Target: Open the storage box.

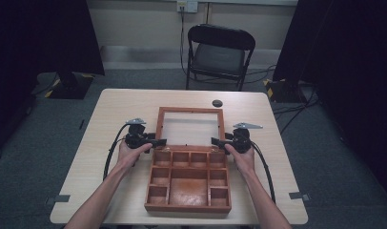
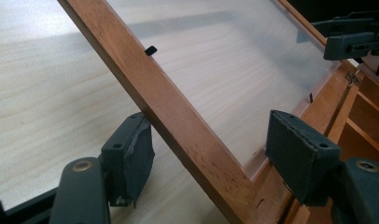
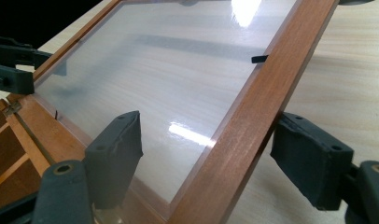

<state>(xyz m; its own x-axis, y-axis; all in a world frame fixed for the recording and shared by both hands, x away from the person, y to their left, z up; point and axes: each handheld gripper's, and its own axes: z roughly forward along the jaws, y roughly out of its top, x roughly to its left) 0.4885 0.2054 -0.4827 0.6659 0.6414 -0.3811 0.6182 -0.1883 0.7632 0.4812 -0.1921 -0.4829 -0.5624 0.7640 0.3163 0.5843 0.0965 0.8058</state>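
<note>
A wooden compartment box (image 1: 189, 183) sits at the table's near middle with its lid swung back. The lid (image 1: 190, 126), a wooden frame around a clear pane, lies behind the box, near the tabletop. My left gripper (image 1: 159, 142) is open at the lid's left rail near the hinge. In the left gripper view the left gripper (image 2: 211, 149) straddles that rail (image 2: 178, 116), one pad on each side. My right gripper (image 1: 214, 141) is open at the right rail. In the right gripper view the right gripper (image 3: 213, 149) straddles the rail (image 3: 253, 116) with wide gaps.
A small round black thing (image 1: 217, 103) lies on the light wooden table (image 1: 120, 109) behind the lid. A black folding chair (image 1: 219, 55) stands beyond the far edge. Cables trail from both grippers, and dark curtains hang at both sides.
</note>
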